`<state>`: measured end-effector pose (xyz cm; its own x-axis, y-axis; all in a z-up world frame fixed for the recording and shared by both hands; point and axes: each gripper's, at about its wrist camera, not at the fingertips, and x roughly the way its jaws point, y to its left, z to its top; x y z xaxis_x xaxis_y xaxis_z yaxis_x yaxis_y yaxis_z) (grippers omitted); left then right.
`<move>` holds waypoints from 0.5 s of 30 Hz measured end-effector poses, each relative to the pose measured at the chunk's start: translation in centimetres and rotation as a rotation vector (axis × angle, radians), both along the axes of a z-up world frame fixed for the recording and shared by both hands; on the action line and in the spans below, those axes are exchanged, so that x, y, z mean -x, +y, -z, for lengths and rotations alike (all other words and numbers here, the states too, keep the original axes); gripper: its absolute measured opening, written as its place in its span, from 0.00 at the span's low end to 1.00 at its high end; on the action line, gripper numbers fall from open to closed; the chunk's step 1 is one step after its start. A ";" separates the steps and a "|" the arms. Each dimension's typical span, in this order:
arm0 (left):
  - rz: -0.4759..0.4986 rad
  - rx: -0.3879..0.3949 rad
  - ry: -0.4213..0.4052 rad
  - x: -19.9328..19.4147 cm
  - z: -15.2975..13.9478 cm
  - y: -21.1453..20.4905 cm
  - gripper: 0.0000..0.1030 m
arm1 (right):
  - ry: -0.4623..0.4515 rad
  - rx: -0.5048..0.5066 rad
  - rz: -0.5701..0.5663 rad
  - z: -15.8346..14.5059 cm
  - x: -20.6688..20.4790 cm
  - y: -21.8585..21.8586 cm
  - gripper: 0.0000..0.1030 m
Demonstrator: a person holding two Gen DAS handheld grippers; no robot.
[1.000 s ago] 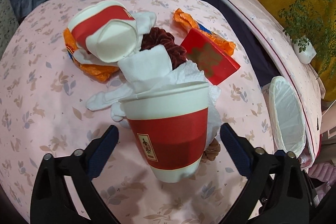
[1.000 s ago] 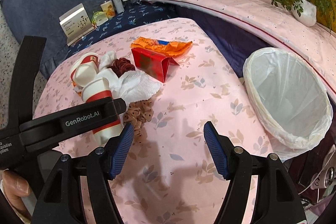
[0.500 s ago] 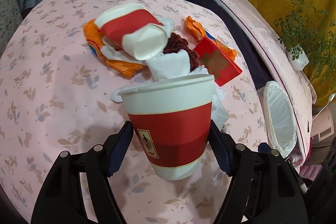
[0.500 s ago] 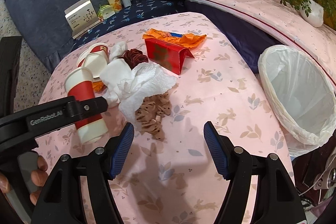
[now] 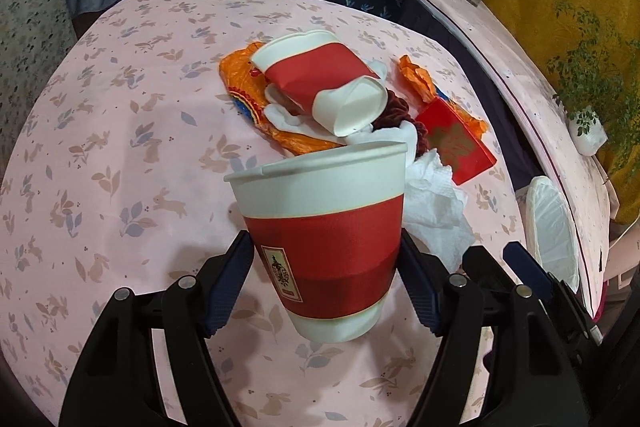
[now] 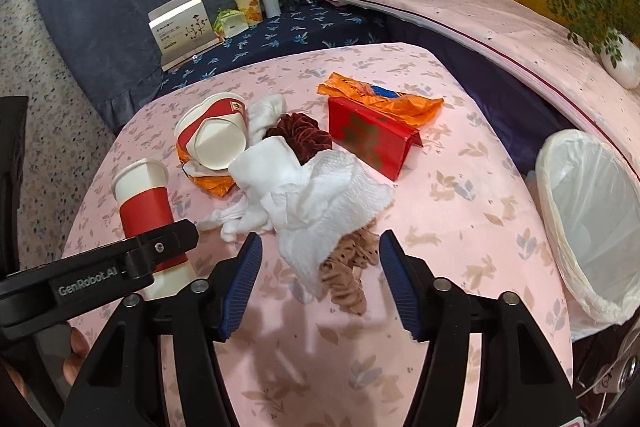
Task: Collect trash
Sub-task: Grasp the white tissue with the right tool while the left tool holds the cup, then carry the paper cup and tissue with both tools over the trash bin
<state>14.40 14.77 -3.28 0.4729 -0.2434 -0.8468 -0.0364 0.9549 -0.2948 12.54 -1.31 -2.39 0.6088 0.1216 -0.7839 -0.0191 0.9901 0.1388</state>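
Left wrist view: the left gripper (image 5: 326, 279) has its jaws closed on the red-banded paper cup (image 5: 324, 239), pads pressed to both sides, cup upright and slightly tilted above the pink worktop (image 5: 100, 155). At twelve o'clock beyond it lies a tipped second paper cup (image 5: 320, 83) on an orange wrapper (image 5: 244, 87), and at two o'clock a red box (image 5: 456, 143). Right wrist view: the right gripper (image 6: 320, 279) has its jaws closing with the white paper towel (image 6: 320, 203) and brown scrunchie (image 6: 348, 275) between them, pads not yet touching. At three o'clock the lined trash bin (image 6: 592, 219) stands beside the worktop.
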 end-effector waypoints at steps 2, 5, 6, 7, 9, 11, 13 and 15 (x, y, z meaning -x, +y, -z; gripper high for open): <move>-0.005 -0.006 -0.001 -0.2 -0.1 0.3 0.66 | 0.007 -0.009 -0.006 0.3 -0.6 0.1 0.48; -0.013 -0.013 0.002 -0.4 -0.1 0.6 0.66 | 0.021 -0.021 -0.011 0.8 -1.5 0.3 0.41; -0.015 -0.015 0.002 -0.5 -0.1 0.7 0.66 | 0.024 -0.024 -0.015 0.9 -1.8 0.3 0.40; -0.017 -0.019 0.002 -0.6 0.0 0.8 0.66 | 0.025 -0.026 -0.017 1.0 -2.0 0.4 0.38; -0.019 -0.025 0.003 -0.8 0.0 0.9 0.66 | 0.026 -0.030 -0.025 1.1 -2.4 0.5 0.33; -0.021 -0.028 0.005 -0.9 0.0 0.9 0.66 | 0.033 -0.034 -0.036 1.4 -2.9 0.6 0.19; -0.020 -0.034 0.005 -0.9 0.0 0.9 0.66 | 0.050 -0.046 -0.046 1.8 -3.2 0.6 0.05; -0.019 -0.038 0.002 -0.9 -0.1 0.9 0.66 | 0.048 -0.063 -0.053 1.6 -3.2 0.5 0.02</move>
<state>15.29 15.62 -3.19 0.4756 -0.2018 -0.8562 -0.0554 0.9645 -0.2581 15.79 -0.78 -4.03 0.5624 0.2022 -0.8018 -0.0628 0.9773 0.2024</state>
